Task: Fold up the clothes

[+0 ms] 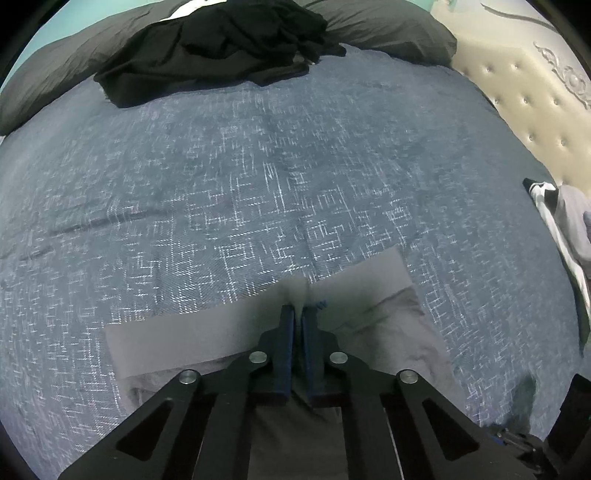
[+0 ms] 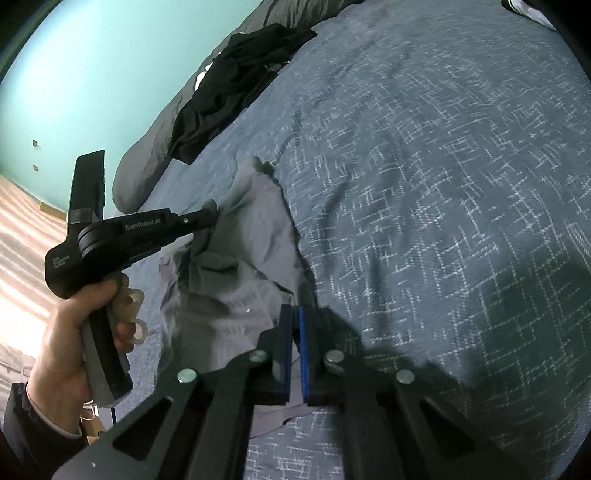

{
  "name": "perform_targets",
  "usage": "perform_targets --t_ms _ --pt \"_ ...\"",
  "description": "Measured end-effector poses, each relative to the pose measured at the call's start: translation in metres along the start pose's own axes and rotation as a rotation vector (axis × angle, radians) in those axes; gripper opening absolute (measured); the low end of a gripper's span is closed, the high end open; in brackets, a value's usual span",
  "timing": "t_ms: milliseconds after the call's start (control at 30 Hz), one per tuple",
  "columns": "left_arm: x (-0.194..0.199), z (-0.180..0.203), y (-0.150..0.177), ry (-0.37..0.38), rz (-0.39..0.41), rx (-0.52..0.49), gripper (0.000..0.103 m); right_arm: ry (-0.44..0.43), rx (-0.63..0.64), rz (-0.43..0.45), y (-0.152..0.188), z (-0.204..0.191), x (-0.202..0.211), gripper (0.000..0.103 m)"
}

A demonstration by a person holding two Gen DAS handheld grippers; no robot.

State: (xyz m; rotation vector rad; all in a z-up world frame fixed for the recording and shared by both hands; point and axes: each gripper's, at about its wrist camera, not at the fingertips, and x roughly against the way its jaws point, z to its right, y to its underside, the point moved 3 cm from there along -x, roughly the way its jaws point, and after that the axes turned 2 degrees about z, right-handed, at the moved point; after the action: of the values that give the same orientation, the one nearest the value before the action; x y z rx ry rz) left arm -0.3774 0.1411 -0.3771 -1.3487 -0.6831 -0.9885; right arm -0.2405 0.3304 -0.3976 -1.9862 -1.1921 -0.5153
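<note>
Two claws pinch one grey garment point(image 2: 236, 258) on the bed point(image 1: 258, 184): the left claw point(image 1: 298, 308) clamped on its band edge, the right claw point(image 2: 295, 314) clamped on its near edge. Black clothes point(image 1: 221, 48) lie far beyond both.

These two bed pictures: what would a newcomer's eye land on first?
First, the grey garment bunched on the blue patterned bedspread, pinched at two spots: the left gripper and the right gripper are both shut on its cloth. Next, the heap of black clothes at the bed's far edge, against dark grey pillows.
</note>
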Motion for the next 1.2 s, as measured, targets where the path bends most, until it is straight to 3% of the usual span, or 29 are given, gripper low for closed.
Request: perform_targets --t_ms 300,567,767,800,833,900,1200 --pt "0.012 -0.002 -0.006 -0.005 0.034 0.004 0.003 -0.001 -0.027 0.044 -0.003 0.006 0.015 0.003" --pt "0.014 0.000 -0.006 -0.011 0.047 0.010 0.003 -0.003 -0.056 0.029 0.000 0.011 0.012 0.003" --pt "0.024 0.000 -0.007 -0.003 0.080 0.016 0.003 0.028 -0.145 0.063 -0.005 0.027 0.020 0.007" --pt "0.027 0.000 -0.008 -0.003 0.085 0.014 0.003 0.020 -0.150 0.079 -0.007 0.027 0.024 0.010" --pt "0.029 0.001 -0.009 -0.002 0.089 0.012 0.003 0.013 -0.152 0.088 -0.008 0.027 0.026 0.023" --pt "0.032 0.002 -0.010 -0.001 0.096 0.009 0.003 -0.002 -0.145 0.088 -0.008 0.024 0.026 0.037" --pt "0.037 0.003 -0.011 -0.001 0.097 0.004 0.003 0.019 0.009 0.049 0.004 -0.006 0.015 0.033"
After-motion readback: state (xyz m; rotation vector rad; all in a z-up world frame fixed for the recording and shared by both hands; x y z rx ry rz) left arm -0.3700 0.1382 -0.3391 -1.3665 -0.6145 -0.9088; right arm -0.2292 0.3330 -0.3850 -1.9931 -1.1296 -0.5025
